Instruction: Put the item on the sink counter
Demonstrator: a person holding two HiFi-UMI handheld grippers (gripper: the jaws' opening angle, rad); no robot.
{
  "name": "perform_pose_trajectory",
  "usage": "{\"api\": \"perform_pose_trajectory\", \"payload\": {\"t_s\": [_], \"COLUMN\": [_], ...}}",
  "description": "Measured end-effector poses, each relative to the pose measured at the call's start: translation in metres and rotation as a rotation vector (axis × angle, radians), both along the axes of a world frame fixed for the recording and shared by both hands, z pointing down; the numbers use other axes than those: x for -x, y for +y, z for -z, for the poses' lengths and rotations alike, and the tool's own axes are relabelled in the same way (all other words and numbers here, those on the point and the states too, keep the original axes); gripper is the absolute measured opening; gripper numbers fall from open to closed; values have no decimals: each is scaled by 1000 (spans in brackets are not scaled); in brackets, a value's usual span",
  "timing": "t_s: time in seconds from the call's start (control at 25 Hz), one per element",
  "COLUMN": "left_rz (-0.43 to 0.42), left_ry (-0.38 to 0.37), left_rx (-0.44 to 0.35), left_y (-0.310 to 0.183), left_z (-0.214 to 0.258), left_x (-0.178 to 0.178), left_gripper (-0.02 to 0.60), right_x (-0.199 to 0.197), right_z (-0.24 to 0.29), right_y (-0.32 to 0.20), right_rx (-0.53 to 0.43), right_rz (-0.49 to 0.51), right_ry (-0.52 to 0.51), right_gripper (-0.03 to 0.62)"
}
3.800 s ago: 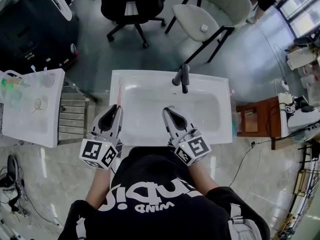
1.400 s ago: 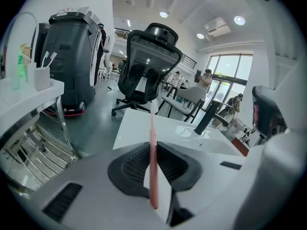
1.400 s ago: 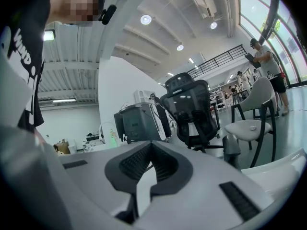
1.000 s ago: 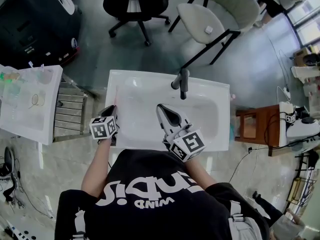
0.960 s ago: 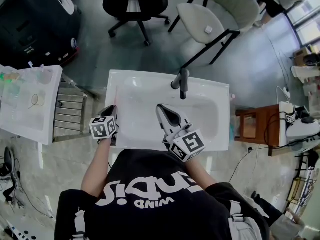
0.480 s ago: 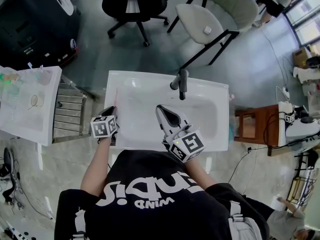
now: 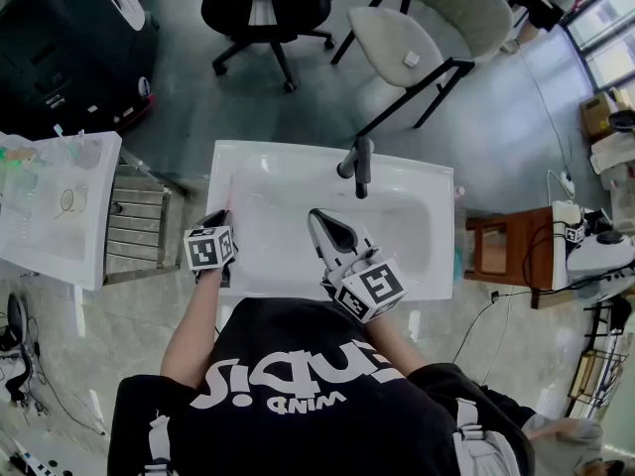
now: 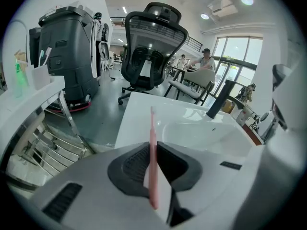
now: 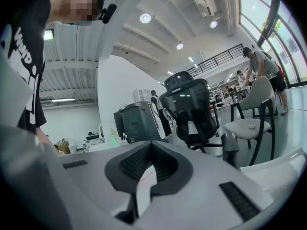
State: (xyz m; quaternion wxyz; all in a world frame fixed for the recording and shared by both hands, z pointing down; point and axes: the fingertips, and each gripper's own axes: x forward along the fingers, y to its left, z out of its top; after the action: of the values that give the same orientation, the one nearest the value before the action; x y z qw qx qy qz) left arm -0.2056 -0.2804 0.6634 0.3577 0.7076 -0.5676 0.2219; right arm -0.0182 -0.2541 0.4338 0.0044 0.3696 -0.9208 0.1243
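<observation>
The left claw (image 8: 152, 146) is pinched narrow on a slim pink plastic toothbrush (image 8: 152, 169), whose handle runs between the pads and out past the tips. Its far end reaches over the left rim of the white sink surface (image 8: 134, 116). The right claw (image 9: 149, 146), closed and empty, hangs over the basin (image 7: 283, 201).

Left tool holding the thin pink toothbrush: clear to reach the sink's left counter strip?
Probably yes. The left tool grips the thin pink toothbrush right at the white sink counter's left strip, which looks bare. The right tool is over the basin, out of the way.
</observation>
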Motion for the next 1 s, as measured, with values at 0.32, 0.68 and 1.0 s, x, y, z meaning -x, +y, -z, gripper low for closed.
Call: {"api": "perform_pose_trajectory", "payload": {"t_s": [0.32,0.68,1.0], "left_rz": [-6,-12,-10], "left_ry": [-69,-86,-107], "left_rx": [32,40,40], "left_y": [-1,-2,-1], "left_z": [-4,-4,-6], "left_x": [1,1,1], "left_gripper": [63,63,63], "right_x": [-2,0,-1], "right_z": [-1,-3,-5], "right_y": [0,1,2], "right_rx": [7,11,16], "right_rz": [0,9,14], "right_ry": [1,6,10], "right_gripper": [18,18,18]}}
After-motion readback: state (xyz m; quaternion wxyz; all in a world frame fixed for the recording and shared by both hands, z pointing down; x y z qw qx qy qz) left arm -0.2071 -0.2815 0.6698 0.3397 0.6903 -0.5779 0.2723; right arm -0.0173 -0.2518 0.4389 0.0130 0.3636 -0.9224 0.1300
